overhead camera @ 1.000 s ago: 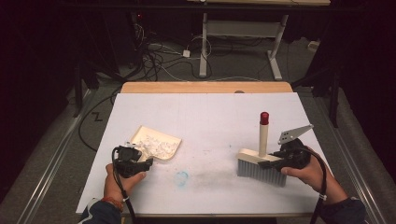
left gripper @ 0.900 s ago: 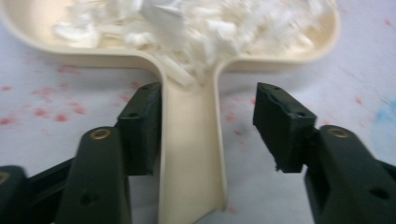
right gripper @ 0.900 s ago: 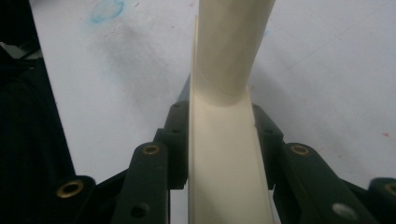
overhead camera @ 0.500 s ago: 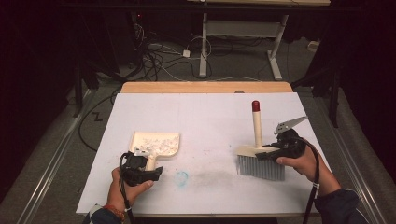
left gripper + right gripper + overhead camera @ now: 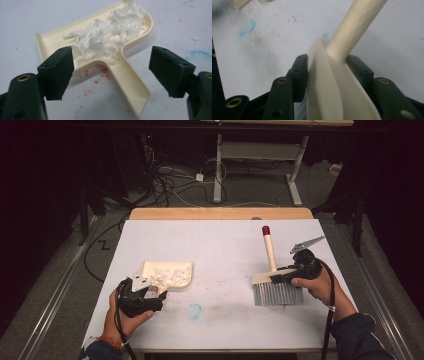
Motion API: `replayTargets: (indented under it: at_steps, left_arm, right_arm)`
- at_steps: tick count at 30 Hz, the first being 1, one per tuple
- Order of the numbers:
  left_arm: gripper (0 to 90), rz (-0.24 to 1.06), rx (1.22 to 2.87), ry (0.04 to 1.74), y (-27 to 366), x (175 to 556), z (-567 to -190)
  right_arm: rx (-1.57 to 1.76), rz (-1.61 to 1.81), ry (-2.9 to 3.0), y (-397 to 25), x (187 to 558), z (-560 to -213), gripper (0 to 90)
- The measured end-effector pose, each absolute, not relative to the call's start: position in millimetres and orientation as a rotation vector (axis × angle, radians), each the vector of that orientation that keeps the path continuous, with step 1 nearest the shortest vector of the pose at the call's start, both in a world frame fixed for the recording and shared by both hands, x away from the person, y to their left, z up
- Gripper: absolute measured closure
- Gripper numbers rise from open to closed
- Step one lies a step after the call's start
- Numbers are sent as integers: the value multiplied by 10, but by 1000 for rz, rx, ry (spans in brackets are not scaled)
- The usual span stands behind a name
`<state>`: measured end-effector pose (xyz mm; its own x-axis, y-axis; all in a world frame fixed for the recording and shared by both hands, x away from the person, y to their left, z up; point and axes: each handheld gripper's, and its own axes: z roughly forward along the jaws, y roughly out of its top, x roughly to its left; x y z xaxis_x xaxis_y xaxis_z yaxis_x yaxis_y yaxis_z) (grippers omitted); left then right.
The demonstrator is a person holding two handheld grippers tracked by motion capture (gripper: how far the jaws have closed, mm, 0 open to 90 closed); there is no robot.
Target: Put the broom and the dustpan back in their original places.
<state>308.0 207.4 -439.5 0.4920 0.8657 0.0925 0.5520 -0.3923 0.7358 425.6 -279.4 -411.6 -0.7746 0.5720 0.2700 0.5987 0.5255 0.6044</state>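
Note:
A cream dustpan lies on the white table at the left, holding several white paper shreds. My left gripper stands open just behind it, with the pan's short handle between its two jaws and neither jaw touching. On the right, a cream hand brush with grey bristles and a red-tipped handle stands with its bristles down on the table. My right gripper is shut on the brush's head at the base of the handle.
A blue smudge and a grey dusty streak mark the table between the hands. Red specks dot the surface under the dustpan handle. A wooden strip edges the far side, with cables and a desk frame on the floor beyond.
The left gripper has drawn back toward the near edge, behind the dustpan's handle, and stands open. The right gripper has carried the brush a little farther from the near edge.

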Motion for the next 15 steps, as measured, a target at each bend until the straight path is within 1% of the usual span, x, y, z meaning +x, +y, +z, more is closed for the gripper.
replayTargets:
  at_steps: [2, 4, 8, 10, 14, 15]
  left_arm:
    - [181, 663, 2102, 1118, 2065, 3057, -4389]
    - [179, 686, 2115, 1082, 2051, 3041, -4404]
    - [179, 689, 2118, 1058, 2042, 3000, -4469]
    - [179, 685, 2120, 1046, 2049, 2970, -4501]
    - [179, 688, 2146, 1036, 2066, 2947, -4553]
    - [179, 689, 2149, 1036, 2070, 2945, -4558]
  right_arm:
    - [-1052, -1108, -2685, -2801, 4292, -4120, 551]
    - [-1090, -1140, -2661, -2826, 4328, -4116, 566]
    - [-1191, -1153, -2691, -2894, 4387, -4082, 577]
    - [-1227, -1147, -2718, -2914, 4402, -4084, 643]
    - [-1283, -1168, -2772, -2896, 4396, -4060, 587]
    - [-1303, -1185, -2790, -2890, 4394, -4051, 595]
